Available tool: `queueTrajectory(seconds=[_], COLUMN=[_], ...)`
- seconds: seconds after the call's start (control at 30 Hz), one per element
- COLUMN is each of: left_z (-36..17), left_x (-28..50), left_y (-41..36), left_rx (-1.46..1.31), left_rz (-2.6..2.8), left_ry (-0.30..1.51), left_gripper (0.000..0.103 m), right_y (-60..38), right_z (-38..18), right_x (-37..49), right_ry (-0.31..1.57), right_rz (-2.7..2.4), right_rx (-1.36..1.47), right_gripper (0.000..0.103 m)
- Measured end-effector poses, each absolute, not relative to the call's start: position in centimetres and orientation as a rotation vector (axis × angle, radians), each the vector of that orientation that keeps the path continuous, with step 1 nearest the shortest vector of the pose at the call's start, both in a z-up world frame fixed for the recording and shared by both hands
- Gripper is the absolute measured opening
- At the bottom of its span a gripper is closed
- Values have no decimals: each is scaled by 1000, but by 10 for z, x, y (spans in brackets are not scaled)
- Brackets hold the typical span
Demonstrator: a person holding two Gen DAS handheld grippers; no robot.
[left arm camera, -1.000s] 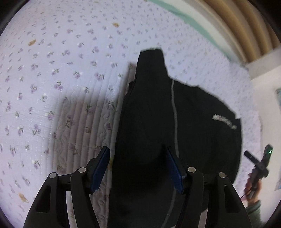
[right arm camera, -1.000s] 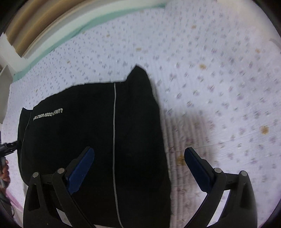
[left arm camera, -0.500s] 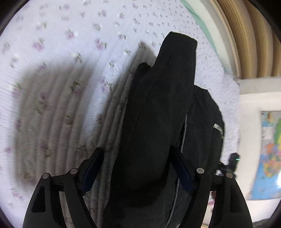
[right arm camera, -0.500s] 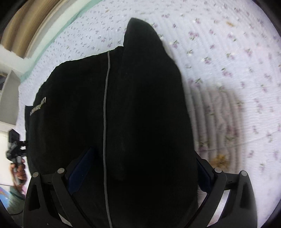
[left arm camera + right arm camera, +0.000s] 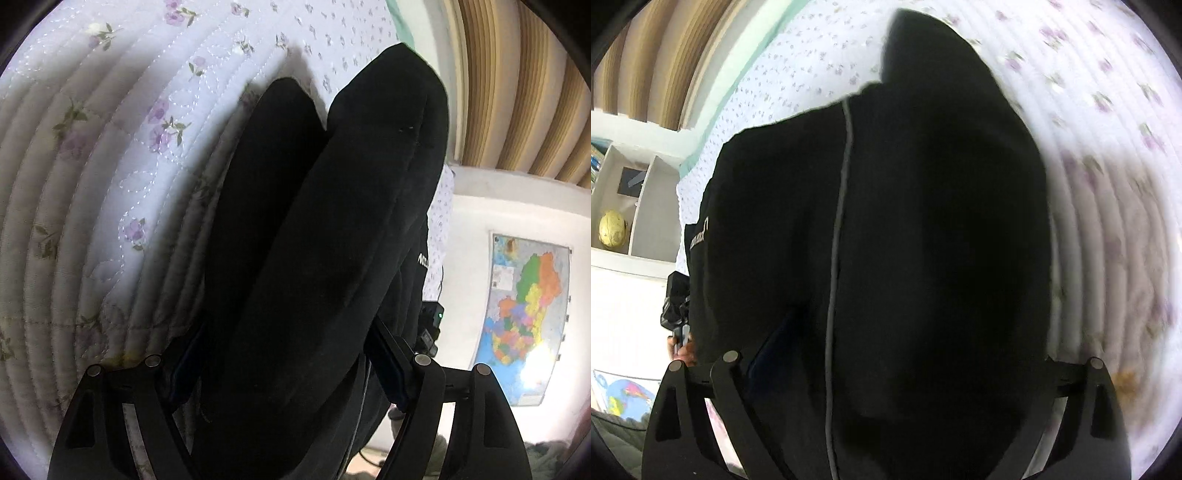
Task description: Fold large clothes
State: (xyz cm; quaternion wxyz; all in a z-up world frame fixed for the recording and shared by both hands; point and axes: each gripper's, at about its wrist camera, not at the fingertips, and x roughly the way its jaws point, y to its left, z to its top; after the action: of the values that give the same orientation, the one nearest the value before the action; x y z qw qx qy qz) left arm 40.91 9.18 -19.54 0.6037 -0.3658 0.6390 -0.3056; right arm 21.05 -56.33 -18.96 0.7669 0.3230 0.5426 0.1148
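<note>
- on the quilted floral bedspread (image 5: 122, 155): black garment (image 5: 317, 266), lying partly spread, with a grey line (image 5: 836, 229) running down it and white lettering near its far edge.
- left gripper (image 5: 284, 365): fingers spread wide on either side of a thick fold of the garment, not pinched together; the blue pads (image 5: 388, 363) sit against the cloth.
- right gripper (image 5: 897, 369): fingertips hidden by black cloth; arms stand wide apart; grasp cannot be told.
- background: colourful wall map (image 5: 524, 314); white shelf (image 5: 635, 206) with a gold ball (image 5: 613, 228).

A bedroom: floral quilted bedspread (image 5: 122, 155), wall map (image 5: 528, 314), shelf (image 5: 631, 206).
</note>
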Motion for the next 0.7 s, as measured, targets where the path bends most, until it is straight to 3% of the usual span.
queueTrajectory(seconds=[0.03,0.1,0.13,0.17,0.23,0.4,0.57,0.7], left_z=[-192,-179,-171,-158,-134,-54,17,33], left_x=[407,398,393,384,370,318,254,211], left_y=[92,90,88,87,84,64,67,77], left_rx=[-844,-806,-784,-767,-787,-772,-743,-771], left_rz=[-692,-664,-663,-675,-717,-833,-918,-930], left_ry=[1462,1407,1383,1346,1284,1150,1024,1005], left_gripper=[79,62,48,41,37,37,37,37], right_y=[-562,-561,-560,-557,-551,-517,-500,-498], right_z=[-187,-175,-167,-158,-138,-72,-70,-73], right_x=[210,201,196,190,174,116,107,107], right_ry=[1169,1140,1124,1102,1048,911,852,861], right_rz=[261,280,287,292,309,355,367,349], right_rx=[704,692,681,673,687,636,599,594], right_gripper=[89,73,59,47,39,35,35,35])
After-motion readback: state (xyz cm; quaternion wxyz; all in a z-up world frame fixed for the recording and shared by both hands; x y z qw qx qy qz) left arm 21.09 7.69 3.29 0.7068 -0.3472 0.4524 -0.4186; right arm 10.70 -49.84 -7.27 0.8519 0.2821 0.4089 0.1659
